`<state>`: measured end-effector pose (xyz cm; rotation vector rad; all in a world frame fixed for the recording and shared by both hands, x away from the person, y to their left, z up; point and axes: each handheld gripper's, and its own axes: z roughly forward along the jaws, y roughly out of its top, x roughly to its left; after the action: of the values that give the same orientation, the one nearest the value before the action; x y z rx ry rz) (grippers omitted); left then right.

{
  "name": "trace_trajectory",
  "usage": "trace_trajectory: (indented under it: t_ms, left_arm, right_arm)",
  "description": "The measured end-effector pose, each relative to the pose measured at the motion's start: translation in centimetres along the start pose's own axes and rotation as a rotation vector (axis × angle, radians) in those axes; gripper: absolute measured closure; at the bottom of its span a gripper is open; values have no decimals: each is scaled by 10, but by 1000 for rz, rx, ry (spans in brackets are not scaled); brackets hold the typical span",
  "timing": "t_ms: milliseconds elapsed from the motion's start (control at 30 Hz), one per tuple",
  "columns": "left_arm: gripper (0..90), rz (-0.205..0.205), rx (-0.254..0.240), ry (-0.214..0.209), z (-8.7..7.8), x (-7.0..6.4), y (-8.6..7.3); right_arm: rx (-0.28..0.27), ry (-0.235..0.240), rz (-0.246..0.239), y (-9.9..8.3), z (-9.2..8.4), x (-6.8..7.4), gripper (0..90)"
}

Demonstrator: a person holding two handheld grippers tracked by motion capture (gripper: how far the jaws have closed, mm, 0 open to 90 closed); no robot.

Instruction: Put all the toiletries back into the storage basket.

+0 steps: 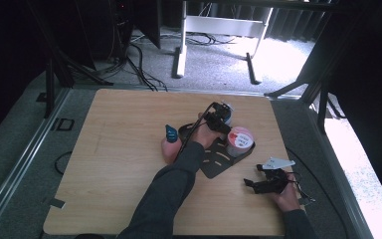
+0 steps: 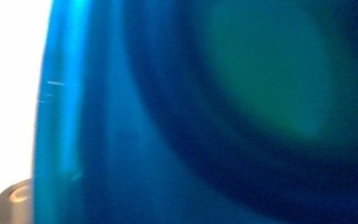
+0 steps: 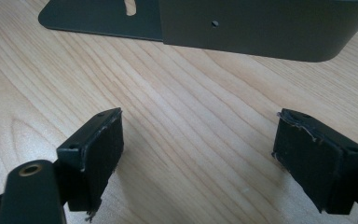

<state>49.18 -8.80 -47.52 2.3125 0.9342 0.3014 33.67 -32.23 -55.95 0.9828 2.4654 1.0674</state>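
Blue cup (image 2: 121,140) between left tongs (image 1: 219,115) (close, blurred).

1. The table (image 3: 177,121) is pale wood with a clear grain and a smooth, faintly shiny finish.
2. The dark tray (image 3: 261,28) looks like matt metal.
3. The blue cup (image 2: 121,140) is glossy, see-through plastic.
4. The right gripper (image 3: 198,158) has matt black pads (image 3: 100,149), frayed at the edges.

Left arm stretched far, right hand resting near.
The left gripper (image 1: 219,118) reaches toward the far middle of the table, forearm angled up from the near edge. The right gripper (image 3: 198,161) sits near right, low over the wood, jaws spread wide with nothing between.
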Motion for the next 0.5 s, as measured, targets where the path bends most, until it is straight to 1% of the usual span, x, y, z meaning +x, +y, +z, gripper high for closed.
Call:
trace_trajectory:
  t_ms: [100, 233, 300, 367, 400, 467, 500]
  left_arm:
    - [545, -3, 4, 2, 0, 0, 1]
    - [544, 3, 16, -3, 0, 0, 2]
    - [539, -8, 18, -11, 0, 1, 4]
    - [524, -22, -17, -23, -4, 3, 6]
    - [517, -23, -27, -29, -6, 3, 8]
    - [519, -3, -26, -24, -8, 1, 10]
    - [523, 10, -22, -14, -9, -1, 11]
  right_arm:
    - [0, 0, 0, 0, 0, 0, 157]
    - [1, 0, 1, 0, 0, 0, 157]
    - [0, 0, 0, 0, 0, 0, 157]
    - [1, 0, 0, 0, 0, 0, 157]
    - [1, 0, 0, 0, 0, 0, 157]
    - [1, 0, -1, 0, 0, 0, 157]
    - [0, 0, -1, 0, 0, 0, 157]
